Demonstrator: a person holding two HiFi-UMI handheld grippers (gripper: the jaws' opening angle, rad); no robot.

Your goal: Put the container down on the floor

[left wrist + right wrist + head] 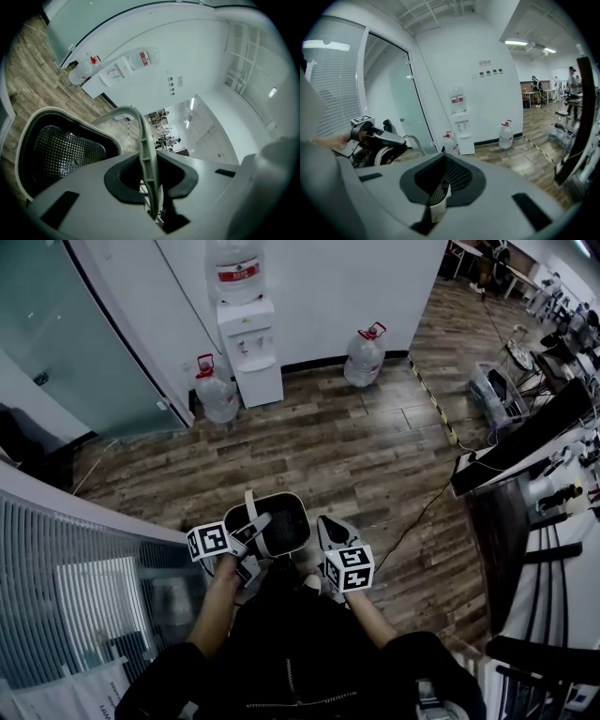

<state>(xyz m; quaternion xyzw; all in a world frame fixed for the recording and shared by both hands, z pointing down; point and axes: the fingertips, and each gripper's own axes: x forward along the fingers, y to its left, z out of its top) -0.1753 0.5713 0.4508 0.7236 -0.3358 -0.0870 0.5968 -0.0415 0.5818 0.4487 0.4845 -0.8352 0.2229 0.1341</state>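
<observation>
Left gripper low before torso, jaws pinched on container handle. Right gripper just beside, jaws pinched on container rim. 2 forearms angled inward.

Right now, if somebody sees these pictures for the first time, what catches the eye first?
The dark mesh container held in front of the person, low in the head view: the left gripper is shut on its pale handle, the right gripper on its rim. Next, the white water dispenser against the wall, with a water bottle on the floor at each side.
</observation>
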